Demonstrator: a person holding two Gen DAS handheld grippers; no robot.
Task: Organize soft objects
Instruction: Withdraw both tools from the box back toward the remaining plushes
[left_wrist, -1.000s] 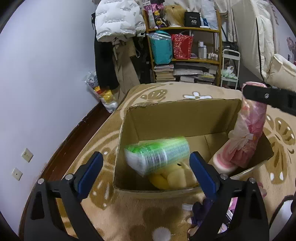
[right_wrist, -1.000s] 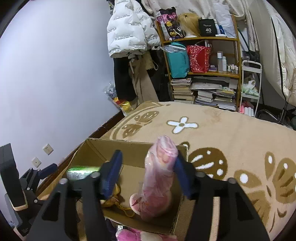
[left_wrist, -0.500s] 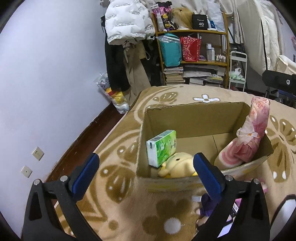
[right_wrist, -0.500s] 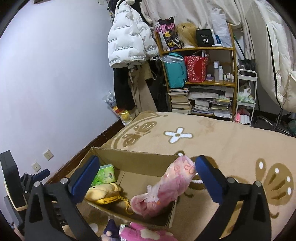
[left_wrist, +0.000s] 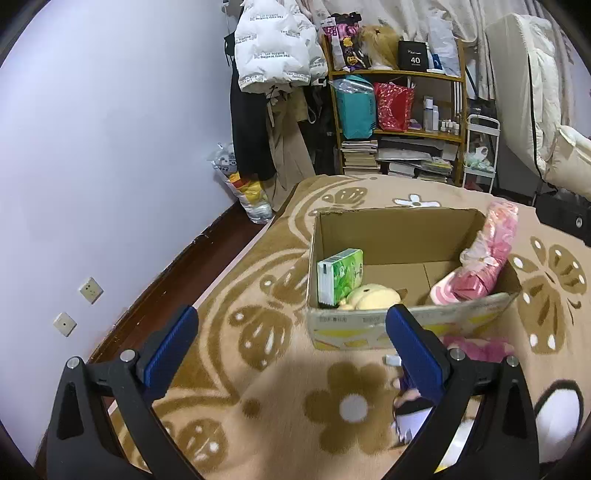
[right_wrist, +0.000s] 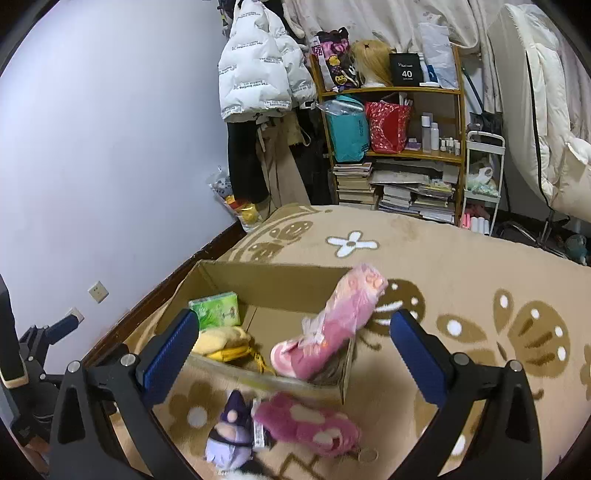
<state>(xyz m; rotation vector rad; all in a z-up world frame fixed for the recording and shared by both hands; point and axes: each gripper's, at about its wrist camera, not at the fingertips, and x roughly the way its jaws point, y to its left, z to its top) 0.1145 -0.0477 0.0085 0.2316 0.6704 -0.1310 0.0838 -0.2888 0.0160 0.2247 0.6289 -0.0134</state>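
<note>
An open cardboard box (left_wrist: 391, 229) (right_wrist: 273, 277) sits on the carpet. In it stand a green tissue pack (left_wrist: 340, 277) (right_wrist: 218, 308), a yellow plush (left_wrist: 373, 297) (right_wrist: 221, 341) and a pink wrapped roll (left_wrist: 487, 254) (right_wrist: 332, 325) leaning on the box's right wall. A purple gnome plush (right_wrist: 227, 432) and a magenta plush (right_wrist: 306, 424) lie on the carpet in front of the box. My left gripper (left_wrist: 291, 354) is open and empty, short of the box. My right gripper (right_wrist: 291, 354) is open and empty above the box's front edge.
A beige flowered carpet (left_wrist: 258, 332) covers the floor. A lilac wall (left_wrist: 110, 147) with sockets runs on the left. A wooden shelf (right_wrist: 391, 129) full of books and bags, hanging coats (right_wrist: 258, 74) and a white trolley (right_wrist: 484, 177) stand at the back.
The tissue pack left my left gripper and the pink roll left my right gripper; both now rest in the box. Both grippers opened and drew back from the box.
</note>
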